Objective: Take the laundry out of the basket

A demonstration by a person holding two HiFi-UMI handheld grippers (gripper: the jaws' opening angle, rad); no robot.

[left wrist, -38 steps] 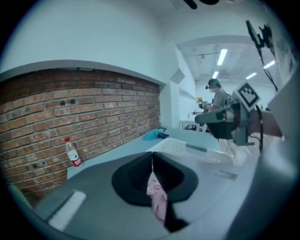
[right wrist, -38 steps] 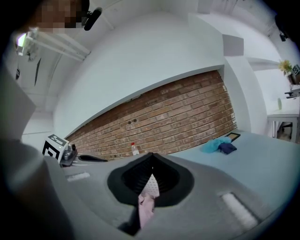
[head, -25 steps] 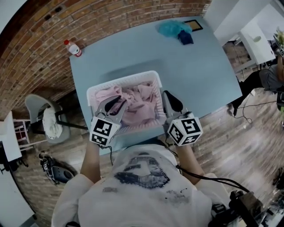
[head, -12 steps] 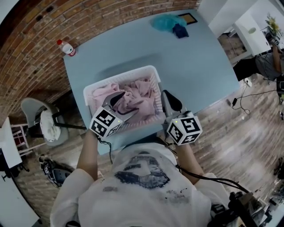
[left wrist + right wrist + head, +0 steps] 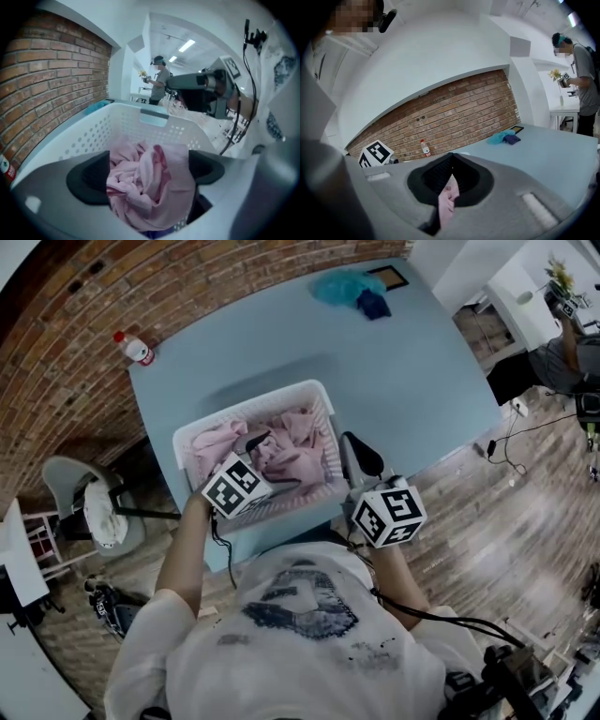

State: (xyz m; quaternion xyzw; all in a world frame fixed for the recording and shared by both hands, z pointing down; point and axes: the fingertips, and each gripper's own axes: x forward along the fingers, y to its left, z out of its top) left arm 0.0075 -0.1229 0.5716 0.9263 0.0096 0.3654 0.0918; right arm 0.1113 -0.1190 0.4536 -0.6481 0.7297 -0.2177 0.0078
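**Pink heap lies straight between the open jaws of the left tool**

On the left, the left tool (image 5: pixel 150 172) points down into the white basket (image 5: pixel 251 401), which stands on the blue desk (image 5: pixel 403 362) close to the person. Its jaws have just been opening and now stand wide apart. A bunched heap of pink laundry (image 5: pixel 140 187) sits directly between them, and the pads do not seem to press on it. The heap is straight ahead and a little below this tool, so I judge that the grasp needs only a short push forward before closing. On the right, at the right wall of the basket, the right tool (image 5: pixel 450 180) has its jaws together, pinching a narrow strip of pink cloth (image 5: pixel 446 206). The left tool is the nearer one to the heap.
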